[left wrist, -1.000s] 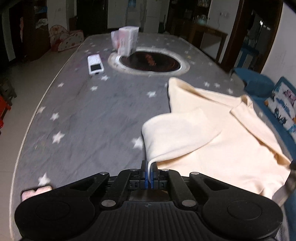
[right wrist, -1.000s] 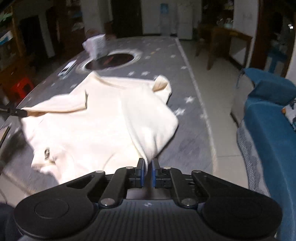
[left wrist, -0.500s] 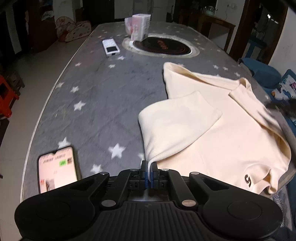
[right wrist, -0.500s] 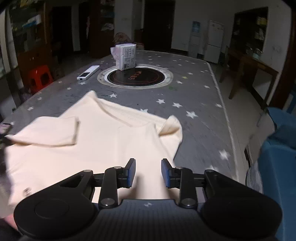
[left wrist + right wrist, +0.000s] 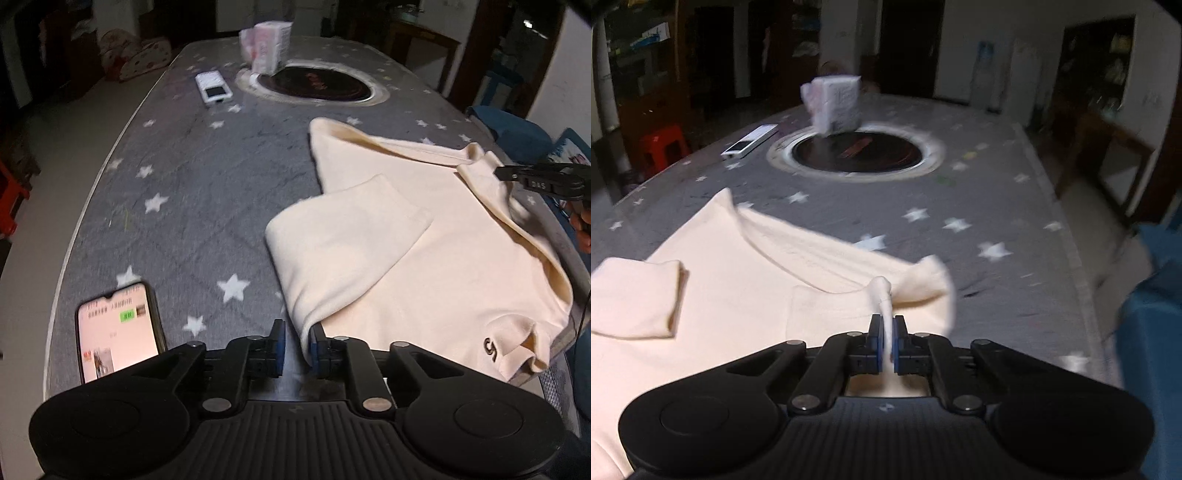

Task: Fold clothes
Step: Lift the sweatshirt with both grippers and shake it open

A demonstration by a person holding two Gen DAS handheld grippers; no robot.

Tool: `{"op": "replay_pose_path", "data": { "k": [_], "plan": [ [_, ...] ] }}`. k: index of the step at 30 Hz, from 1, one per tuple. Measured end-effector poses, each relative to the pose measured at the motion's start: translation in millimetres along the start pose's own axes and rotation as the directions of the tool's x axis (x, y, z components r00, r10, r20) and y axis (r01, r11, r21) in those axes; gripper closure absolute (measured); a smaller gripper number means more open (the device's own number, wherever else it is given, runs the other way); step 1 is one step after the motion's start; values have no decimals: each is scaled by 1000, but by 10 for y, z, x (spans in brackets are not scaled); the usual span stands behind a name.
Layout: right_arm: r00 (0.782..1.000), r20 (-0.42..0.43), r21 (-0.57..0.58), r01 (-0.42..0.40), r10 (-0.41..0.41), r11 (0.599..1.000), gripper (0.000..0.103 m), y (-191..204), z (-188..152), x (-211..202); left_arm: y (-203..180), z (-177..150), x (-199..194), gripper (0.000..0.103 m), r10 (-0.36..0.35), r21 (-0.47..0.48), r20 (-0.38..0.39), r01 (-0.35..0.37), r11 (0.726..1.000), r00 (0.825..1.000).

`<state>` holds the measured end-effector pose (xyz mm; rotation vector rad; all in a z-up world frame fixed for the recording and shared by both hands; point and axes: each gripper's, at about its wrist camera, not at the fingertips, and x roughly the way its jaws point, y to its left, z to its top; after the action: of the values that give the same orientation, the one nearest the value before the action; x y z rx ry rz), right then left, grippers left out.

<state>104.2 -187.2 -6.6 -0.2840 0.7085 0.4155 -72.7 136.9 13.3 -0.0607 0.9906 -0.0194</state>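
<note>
Seen from the left wrist, the left gripper [image 5: 297, 345] has its jaws parted; the folded sleeve of the cream shirt [image 5: 424, 258] hangs beside its right finger, ungripped, over the star-patterned tabletop [image 5: 184, 192], near a phone [image 5: 116, 332]. From the right wrist, the right gripper [image 5: 886, 345] pinches a shirt fold between narrow jaws.

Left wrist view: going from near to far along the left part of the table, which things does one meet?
Left claw → phone → white remote control → tissue pack.
</note>
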Motion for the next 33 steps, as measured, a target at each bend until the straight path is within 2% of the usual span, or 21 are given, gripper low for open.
{"op": "replay_pose_path", "data": {
  "k": [3, 5, 7, 11, 12, 15, 18, 22, 25, 28, 32, 33],
  "plan": [
    [992, 3, -19, 128, -127, 992, 99, -150, -66, -199, -16, 44, -59, 65, -36, 40, 21, 35, 999, 999],
    [983, -23, -20, 183, -184, 983, 97, -258, -112, -269, -27, 74, -83, 62, -52, 56, 30, 50, 997, 998],
    [972, -42, -10, 230, -230, 973, 91, -362, -149, -335, -35, 113, -85, 62, -65, 58, 34, 63, 996, 997],
    [982, -21, 2, 188, -188, 982, 84, -370, -108, -405, -92, 207, -67, 62, -81, 65, 53, 77, 995, 995],
    [986, -16, 9, 164, -163, 986, 79, -354, -85, -402, -120, 229, -58, 62, -87, 69, 58, 82, 994, 995],
    [998, -21, 34, 64, -63, 997, 78, -241, 9, -284, -222, 290, -3, 62, -97, 86, 76, 90, 992, 992],
    [999, -37, 47, -30, 32, 998, 78, -90, 45, -169, -360, 341, 100, 62, -107, 111, 93, 97, 989, 990],
    [995, -49, 0, -89, 89, 996, 73, 156, 12, -135, -595, 400, 286, 62, -127, 155, 111, 109, 982, 986],
    [995, -54, -27, -88, 87, 996, 71, 237, -40, -208, -765, 435, 447, 62, -120, 195, 127, 94, 976, 985],
    [996, -61, -5, -73, 72, 997, 71, 193, -122, -316, -909, 460, 596, 62, -120, 227, 140, 86, 970, 983],
    [997, -68, 13, -33, 34, 999, 71, 118, -239, -410, -1040, 478, 766, 64, -87, 252, 155, 45, 967, 984],
    [997, -69, 23, -25, 27, 999, 71, 95, -255, -419, -1067, 473, 783, 70, -75, 266, 169, 28, 964, 983]
  ]
}}
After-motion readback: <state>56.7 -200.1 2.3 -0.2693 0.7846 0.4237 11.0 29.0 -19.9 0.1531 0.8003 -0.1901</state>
